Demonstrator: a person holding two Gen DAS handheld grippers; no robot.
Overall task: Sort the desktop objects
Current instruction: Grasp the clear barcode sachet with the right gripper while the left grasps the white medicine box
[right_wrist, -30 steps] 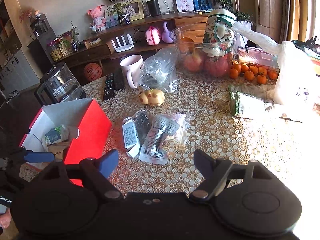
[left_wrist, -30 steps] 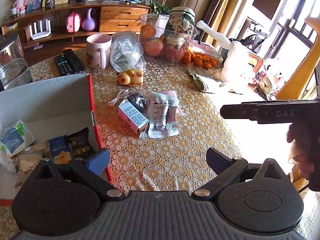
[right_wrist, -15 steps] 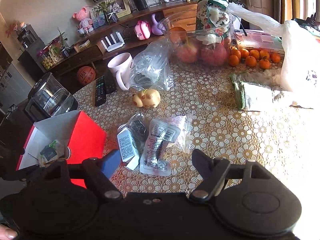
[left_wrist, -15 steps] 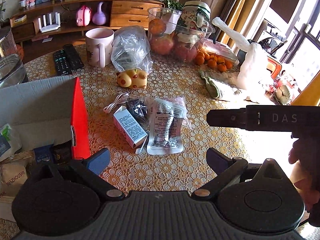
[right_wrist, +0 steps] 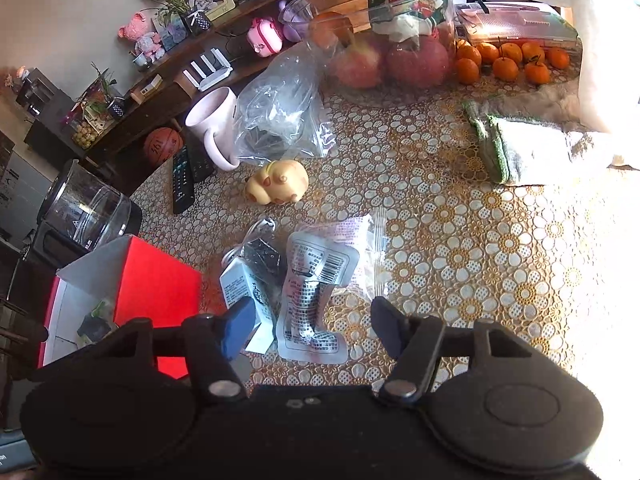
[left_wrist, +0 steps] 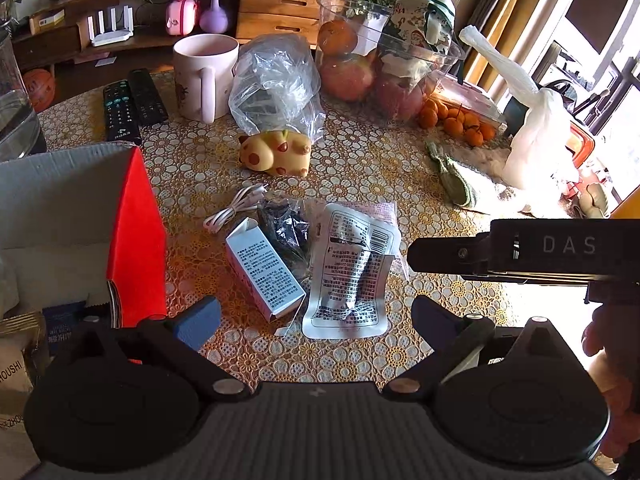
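While its jaws are closing, the right gripper [right_wrist: 312, 326] points steeply down at the table with nothing pressed between its pads; the silver snack pouch [right_wrist: 314, 300] lies flat just beyond the gap, low in the frame's centre. In the left wrist view the left gripper [left_wrist: 316, 322] hangs wide apart and empty over the same pouch [left_wrist: 352, 272], with the white printed carton [left_wrist: 264, 272] just left of it, touching a dark crinkled packet [left_wrist: 286, 228] and a coiled white cable [left_wrist: 232, 210].

At the left edge of that view stands the red cardboard box [left_wrist: 138, 240], flaps up, holding several snack packets [left_wrist: 60, 326] that are cut off by the frame and partly hidden behind the gripper body. The other gripper's black finger crosses the right side, and a hand [left_wrist: 608, 360] grips it at the lower right, mostly out of frame.

Further up the frame lies a yellow pig toy [left_wrist: 276, 152], then a crumpled clear plastic bag [left_wrist: 276, 84] whose dark contents are hard to make out, a pink mug [left_wrist: 206, 74] and 2 remote controls [left_wrist: 132, 106]. At the top, a clear bowl [left_wrist: 384, 60] holds apples, an orange and a patterned jar. Small oranges [left_wrist: 454, 120] sit right of it beside a white plastic bag [left_wrist: 540, 140] and a green cloth [left_wrist: 456, 180].
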